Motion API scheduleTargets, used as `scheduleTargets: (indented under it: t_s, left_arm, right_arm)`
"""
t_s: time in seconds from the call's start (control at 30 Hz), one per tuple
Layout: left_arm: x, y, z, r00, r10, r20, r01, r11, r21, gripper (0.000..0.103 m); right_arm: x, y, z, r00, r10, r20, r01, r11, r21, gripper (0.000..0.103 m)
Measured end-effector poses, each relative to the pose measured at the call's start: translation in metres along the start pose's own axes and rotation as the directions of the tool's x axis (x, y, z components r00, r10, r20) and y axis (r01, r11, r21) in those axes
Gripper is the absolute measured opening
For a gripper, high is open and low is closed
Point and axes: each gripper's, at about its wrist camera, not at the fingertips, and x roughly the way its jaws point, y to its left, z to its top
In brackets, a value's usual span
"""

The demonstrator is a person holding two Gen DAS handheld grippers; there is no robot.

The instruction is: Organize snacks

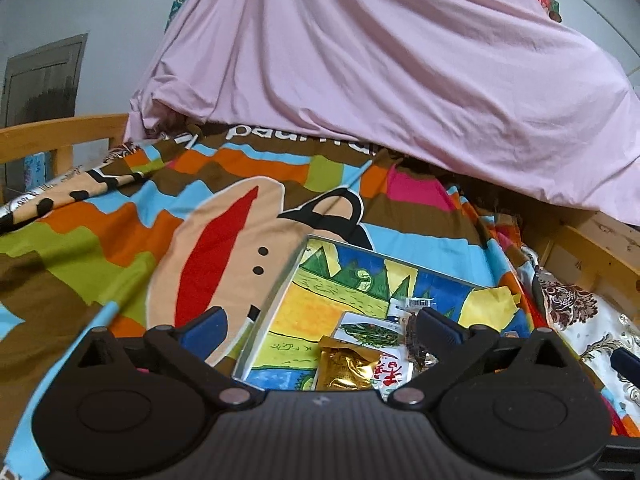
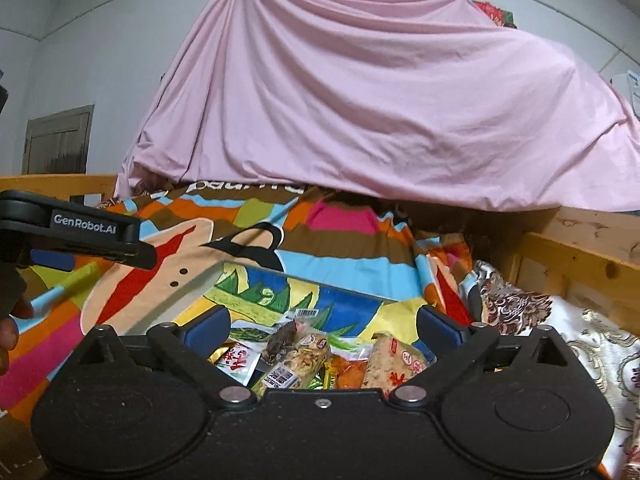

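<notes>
looking largest first: bed [image 1: 100,208] with cartoon-print cover fills the middle of both views, pink sheet [image 2: 360,112] draped across the top. on the cover, lower centre, sits a shallow tray [image 1: 296,264] with a painted lining; its metal rim looks stiff, so judged good for a rim grip if it must be shifted. snack packets [image 2: 316,356] lie heaped in the tray's near end: rice-cake bar [image 2: 394,360], gold foil pouch [image 1: 346,368], dark wrapped stick [image 2: 282,340]. judged light, crinkly, slippery film, contents crushable; pinch at a sealed edge, not the belly. left tool [image 1: 324,322] released, jaws wide, nothing between. right tool [image 2: 320,322] likewise spread and empty, above the pile.
</notes>
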Motion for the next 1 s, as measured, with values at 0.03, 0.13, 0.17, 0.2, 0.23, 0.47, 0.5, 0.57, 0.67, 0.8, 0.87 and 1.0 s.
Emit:
scheduleTargets:
  t_s: [0.03,0.13,0.17,0.2,0.23,0.47,0.5,0.57,0.67,0.8,0.87,1.0]
  left_arm:
    - [-0.004,0.001,0.000,1.000,0.000,0.002,0.000,1.000,0.001,0.102]
    - [-0.020,0.003,0.000,1.000,0.001,0.016,-0.001,1.000,0.008,0.102]
    - [-0.024,0.004,0.000,1.000,0.001,0.020,-0.001,1.000,0.012,0.102]
    - [-0.030,0.005,-0.001,1.000,0.001,0.024,-0.002,1.000,0.019,0.102]
    - [-0.035,0.005,-0.001,1.000,0.002,0.028,-0.003,1.000,0.024,0.102]
    - [-0.075,0.012,-0.017,0.999,0.006,0.051,-0.010,0.998,0.066,0.103]
    - [-0.082,0.013,-0.020,0.998,0.004,0.055,-0.008,0.997,0.076,0.103]
    - [-0.093,0.015,-0.026,0.998,0.007,0.062,-0.012,0.996,0.090,0.103]
    - [-0.108,0.019,-0.035,0.997,0.005,0.071,-0.012,0.995,0.097,0.103]
    - [-0.129,0.021,-0.046,0.995,0.014,0.097,-0.026,0.991,0.128,0.103]
    - [-0.140,0.023,-0.052,0.994,0.005,0.111,-0.020,0.990,0.137,0.103]
    - [-0.158,0.025,-0.062,0.992,-0.017,0.129,-0.004,0.987,0.163,0.103]
  right_arm:
    - [-0.004,0.000,0.001,1.000,-0.002,0.005,0.002,1.000,0.003,0.100]
    - [-0.018,0.000,0.005,1.000,-0.003,0.018,0.003,1.000,0.014,0.100]
    - [-0.022,0.000,0.006,1.000,-0.004,0.023,0.004,1.000,0.018,0.100]
    - [-0.027,0.000,0.008,1.000,-0.004,0.026,0.003,1.000,0.026,0.100]
    - [-0.031,-0.001,0.009,1.000,-0.005,0.028,0.004,0.999,0.033,0.101]
    - [-0.066,-0.001,0.011,0.999,-0.015,0.036,0.011,0.996,0.089,0.102]
    - [-0.072,0.000,0.011,0.999,-0.014,0.037,0.010,0.996,0.093,0.102]
    - [-0.083,0.001,0.010,0.999,-0.014,0.037,0.010,0.995,0.098,0.102]
    - [-0.100,0.004,0.008,0.999,-0.019,0.033,0.016,0.994,0.104,0.102]
    - [-0.122,0.007,0.002,0.999,-0.033,0.024,0.030,0.992,0.121,0.102]
    - [-0.132,0.009,-0.002,0.999,-0.041,0.018,0.038,0.991,0.129,0.102]
    - [-0.147,0.013,-0.007,0.998,-0.055,0.007,0.054,0.989,0.138,0.102]
